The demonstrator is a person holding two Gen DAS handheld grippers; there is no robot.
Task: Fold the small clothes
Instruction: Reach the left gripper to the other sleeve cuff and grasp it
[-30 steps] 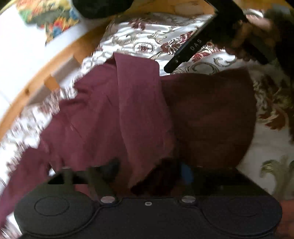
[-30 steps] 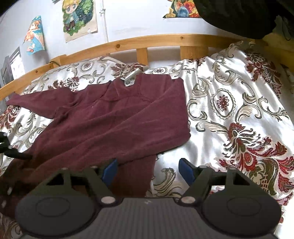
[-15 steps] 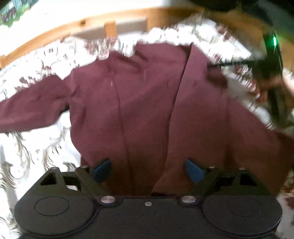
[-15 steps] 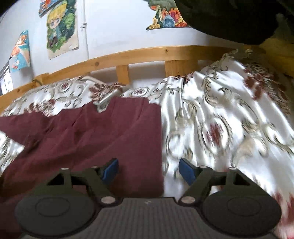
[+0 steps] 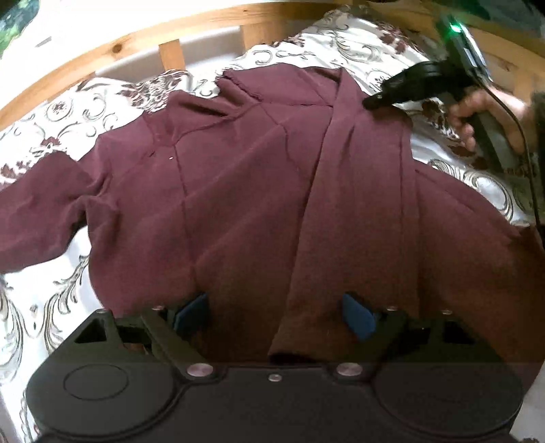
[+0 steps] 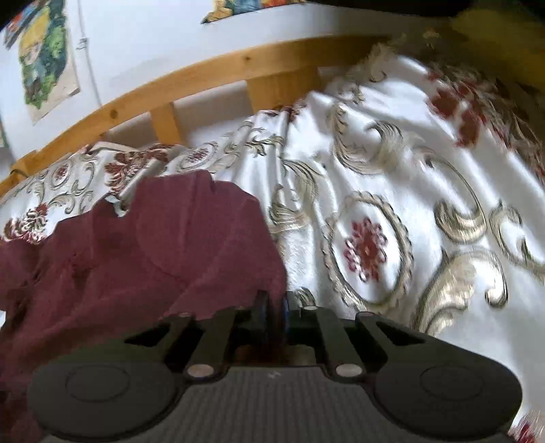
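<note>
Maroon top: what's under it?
The maroon top lies on the floral bedspread, visible all around it. Whatever lies beneath the cloth is covered. One sleeve is folded over its front.

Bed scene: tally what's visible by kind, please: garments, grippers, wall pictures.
Maroon garments: 1, the maroon top spread on the patterned bedspread
Grippers: 2, left gripper and right gripper
Wall pictures: at least 2, one cartoon poster, one cut off at the top edge
Total: 5
</note>
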